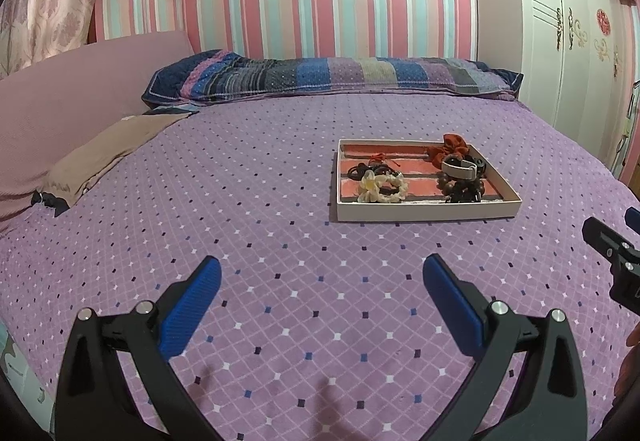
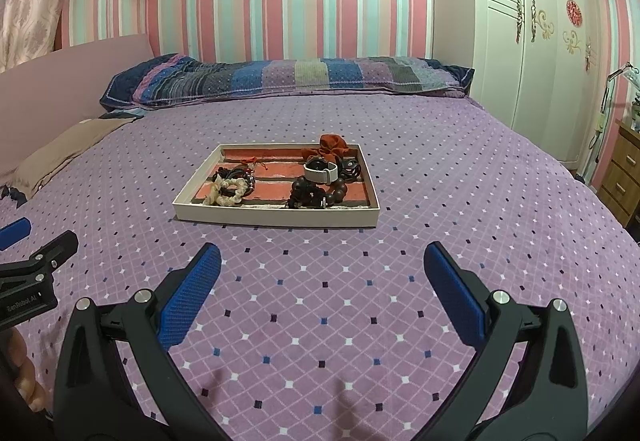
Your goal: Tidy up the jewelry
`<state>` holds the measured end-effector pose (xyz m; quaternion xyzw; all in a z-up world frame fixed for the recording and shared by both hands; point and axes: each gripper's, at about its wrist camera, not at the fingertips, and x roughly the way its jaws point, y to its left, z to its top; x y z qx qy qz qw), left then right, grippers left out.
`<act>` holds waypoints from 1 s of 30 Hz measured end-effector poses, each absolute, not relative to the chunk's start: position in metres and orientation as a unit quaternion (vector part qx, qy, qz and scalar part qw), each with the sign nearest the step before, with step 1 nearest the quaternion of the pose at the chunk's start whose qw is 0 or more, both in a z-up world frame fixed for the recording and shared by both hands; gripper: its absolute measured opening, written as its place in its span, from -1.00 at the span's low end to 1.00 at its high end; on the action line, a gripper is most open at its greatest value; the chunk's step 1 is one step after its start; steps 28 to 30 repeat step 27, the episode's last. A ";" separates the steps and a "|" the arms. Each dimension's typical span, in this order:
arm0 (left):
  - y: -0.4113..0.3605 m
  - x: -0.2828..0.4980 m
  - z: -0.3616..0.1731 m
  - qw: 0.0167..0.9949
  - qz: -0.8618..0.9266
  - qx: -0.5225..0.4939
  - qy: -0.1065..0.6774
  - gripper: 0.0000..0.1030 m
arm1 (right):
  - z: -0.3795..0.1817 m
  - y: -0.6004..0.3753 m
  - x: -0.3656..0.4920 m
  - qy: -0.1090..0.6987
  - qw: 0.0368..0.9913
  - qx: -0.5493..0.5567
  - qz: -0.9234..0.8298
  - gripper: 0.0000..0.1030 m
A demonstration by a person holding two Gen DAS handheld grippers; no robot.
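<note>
A shallow white tray (image 1: 424,212) (image 2: 276,219) with a red-striped liner lies on the purple bedspread. In it are a cream flower scrunchie (image 1: 382,188) (image 2: 226,193), dark hair ties (image 1: 360,172), a red scrunchie (image 1: 450,147) (image 2: 330,145), a watch with a pale band (image 1: 460,168) (image 2: 320,171) and a dark bead bracelet (image 1: 460,191) (image 2: 316,195). My left gripper (image 1: 322,273) is open and empty, short of the tray and left of it. My right gripper (image 2: 322,261) is open and empty, in front of the tray.
The bed (image 1: 280,301) fills both views. A patchwork pillow (image 1: 332,75) lies along the striped wall. A tan cloth (image 1: 108,153) lies at the left. A white wardrobe (image 2: 532,53) and a wooden drawer unit (image 2: 624,177) stand at the right.
</note>
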<state>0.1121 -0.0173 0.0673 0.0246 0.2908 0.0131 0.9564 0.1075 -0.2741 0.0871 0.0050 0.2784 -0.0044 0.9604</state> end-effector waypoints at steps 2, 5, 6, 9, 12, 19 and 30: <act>-0.016 0.112 0.067 0.956 0.013 0.023 0.291 0.91 | 0.087 -0.274 0.107 0.278 0.961 0.005 -0.005 0.92; -0.016 0.112 0.067 0.956 0.012 0.023 0.291 0.91 | 0.088 -0.274 0.106 0.275 0.961 0.003 -0.008 0.92; -0.016 0.112 0.067 0.956 0.011 0.023 0.291 0.91 | 0.089 -0.273 0.106 0.274 0.962 0.002 -0.009 0.92; -0.016 0.113 0.067 0.956 0.012 0.024 0.291 0.91 | 0.089 -0.273 0.107 0.274 0.962 0.002 -0.009 0.92; -0.017 0.112 0.068 0.957 0.013 0.025 0.290 0.91 | 0.089 -0.274 0.106 0.273 0.962 0.001 -0.010 0.92; -0.018 0.112 0.067 0.957 0.020 0.028 0.289 0.91 | 0.089 -0.274 0.107 0.273 0.962 0.001 -0.010 0.92; -0.019 0.111 0.065 0.956 0.017 0.029 0.291 0.91 | 0.088 -0.275 0.106 0.273 0.962 0.001 -0.012 0.92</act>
